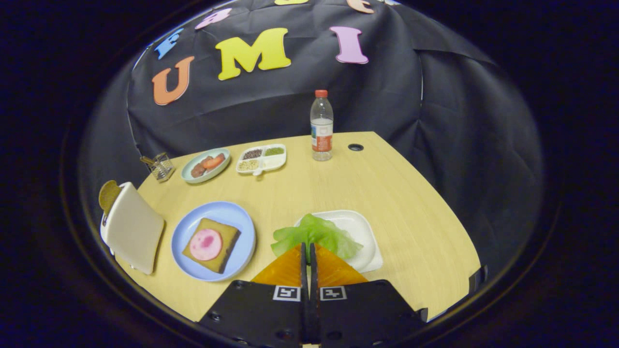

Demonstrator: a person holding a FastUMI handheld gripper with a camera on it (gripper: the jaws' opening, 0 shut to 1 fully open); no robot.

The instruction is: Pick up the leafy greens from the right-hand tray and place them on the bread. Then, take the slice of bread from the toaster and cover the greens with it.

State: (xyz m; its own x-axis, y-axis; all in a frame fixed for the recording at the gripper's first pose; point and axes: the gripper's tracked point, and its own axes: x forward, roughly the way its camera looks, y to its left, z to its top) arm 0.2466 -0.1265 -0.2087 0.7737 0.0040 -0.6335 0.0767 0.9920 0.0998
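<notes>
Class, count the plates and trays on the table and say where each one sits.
4. Blue plate under the bread, left of the gripper, whose shut fingers pinch the greens; white tray under the greens; green plate and divided tray far back.

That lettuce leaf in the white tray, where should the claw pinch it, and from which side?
Probably at the near frilly edge of the lettuce leaf, which overhangs the rim of the white tray towards the claw. The leaf lies flat and thin, so come from above and in front. The fingers look closed together at that edge; whether they pinch it is unclear.
</notes>
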